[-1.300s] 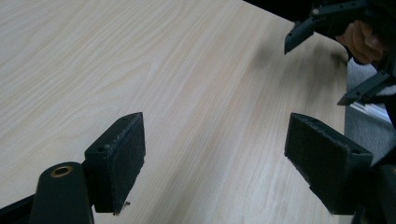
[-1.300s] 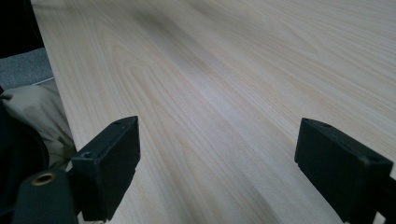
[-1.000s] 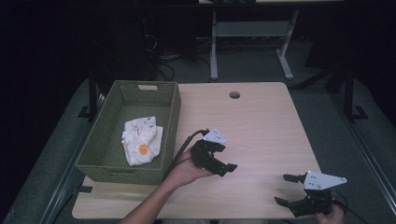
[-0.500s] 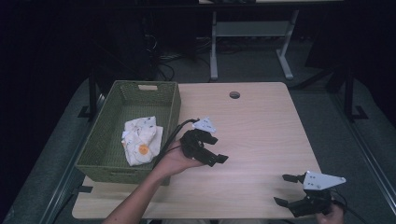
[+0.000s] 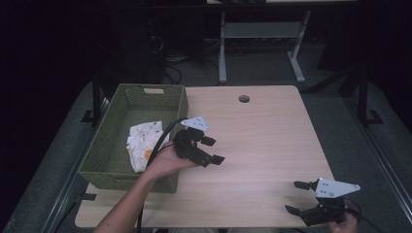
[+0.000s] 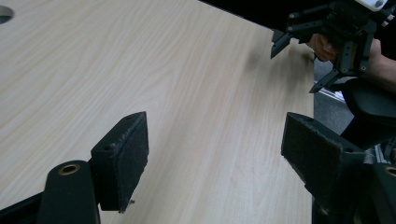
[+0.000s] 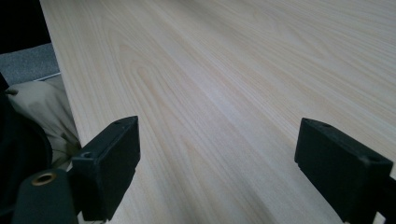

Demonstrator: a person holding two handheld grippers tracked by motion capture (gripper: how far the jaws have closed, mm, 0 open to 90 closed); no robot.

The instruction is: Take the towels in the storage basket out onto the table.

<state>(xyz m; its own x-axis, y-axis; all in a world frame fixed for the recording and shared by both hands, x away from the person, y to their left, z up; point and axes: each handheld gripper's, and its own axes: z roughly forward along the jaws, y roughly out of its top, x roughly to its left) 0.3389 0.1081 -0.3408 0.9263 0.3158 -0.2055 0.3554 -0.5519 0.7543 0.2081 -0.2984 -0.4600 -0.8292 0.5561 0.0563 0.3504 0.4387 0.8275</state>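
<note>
My left tongs [image 5: 212, 150] have slid toward the basket [image 5: 180, 104], both pairs gaping and empty.
Right tongs [image 5: 297, 197] sit unmoved at the near tabletop [image 5: 272, 131] corner; farther off, the cloth [image 5: 142, 142] lies in the basket, just beside my left hand [image 5: 167, 160].

The high view is looking forward and down over the whole tabletop [image 5: 272, 131]. Each gripper view is skimming close above the bare wood; the left one is facing the right gripper [image 6: 299, 46] at the near right corner, sharing it with the high view.
</note>
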